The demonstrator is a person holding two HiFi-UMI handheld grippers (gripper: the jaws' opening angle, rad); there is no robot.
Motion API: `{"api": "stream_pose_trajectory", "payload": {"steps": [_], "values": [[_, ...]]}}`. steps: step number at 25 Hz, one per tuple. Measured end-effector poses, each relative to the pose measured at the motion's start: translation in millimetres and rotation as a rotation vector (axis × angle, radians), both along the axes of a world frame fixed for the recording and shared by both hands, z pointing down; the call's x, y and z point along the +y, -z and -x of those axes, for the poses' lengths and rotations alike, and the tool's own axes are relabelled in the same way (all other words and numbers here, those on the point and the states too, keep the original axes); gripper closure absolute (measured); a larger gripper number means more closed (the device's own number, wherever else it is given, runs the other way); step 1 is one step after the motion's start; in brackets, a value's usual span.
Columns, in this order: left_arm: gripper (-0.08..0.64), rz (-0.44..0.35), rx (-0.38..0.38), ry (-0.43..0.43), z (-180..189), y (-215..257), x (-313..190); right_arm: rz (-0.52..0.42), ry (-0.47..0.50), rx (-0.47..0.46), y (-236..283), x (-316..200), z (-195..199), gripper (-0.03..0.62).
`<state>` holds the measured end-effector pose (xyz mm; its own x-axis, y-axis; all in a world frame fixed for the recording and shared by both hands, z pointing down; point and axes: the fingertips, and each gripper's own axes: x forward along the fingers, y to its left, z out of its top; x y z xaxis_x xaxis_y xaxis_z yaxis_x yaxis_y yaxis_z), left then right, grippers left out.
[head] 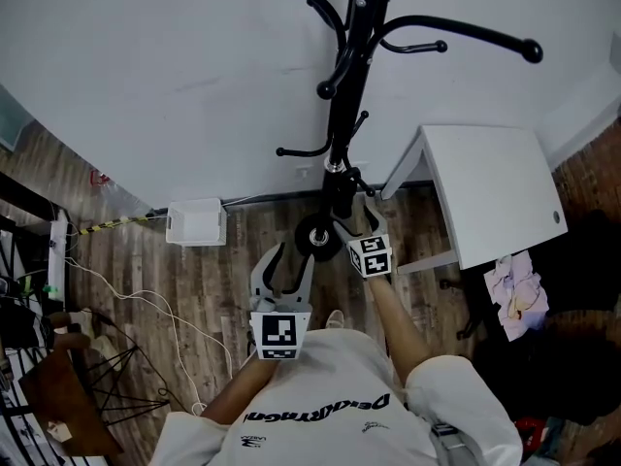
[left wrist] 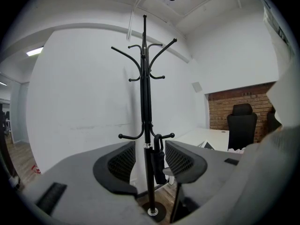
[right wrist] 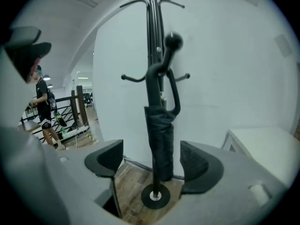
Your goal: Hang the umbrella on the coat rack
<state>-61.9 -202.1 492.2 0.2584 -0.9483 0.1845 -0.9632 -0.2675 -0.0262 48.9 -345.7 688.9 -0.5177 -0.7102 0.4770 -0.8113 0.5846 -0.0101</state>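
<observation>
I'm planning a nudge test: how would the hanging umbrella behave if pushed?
The umbrella hangs from the coat rack by its top end only, so it would probably swing. Its wrapped fabric looks soft, likely yielding to a squeeze.

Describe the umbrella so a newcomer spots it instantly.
Against the white wall stands a tall black metal coat rack. From a lower hook, beside the pole, hangs the folded black fabric umbrella: the only soft wrapped bundle among bare hooks.
</observation>
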Motion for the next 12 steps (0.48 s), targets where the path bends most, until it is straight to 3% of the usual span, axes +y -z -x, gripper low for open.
{"api": "stream_pose_trajectory", "payload": {"steps": [12], "values": [[0.367, -0.028, 0.049, -0.044, -6.8, 11.9, 5.6, -0.266, -0.012, -0.231, 164.2, 69.7, 4.2, 0.261]]}}
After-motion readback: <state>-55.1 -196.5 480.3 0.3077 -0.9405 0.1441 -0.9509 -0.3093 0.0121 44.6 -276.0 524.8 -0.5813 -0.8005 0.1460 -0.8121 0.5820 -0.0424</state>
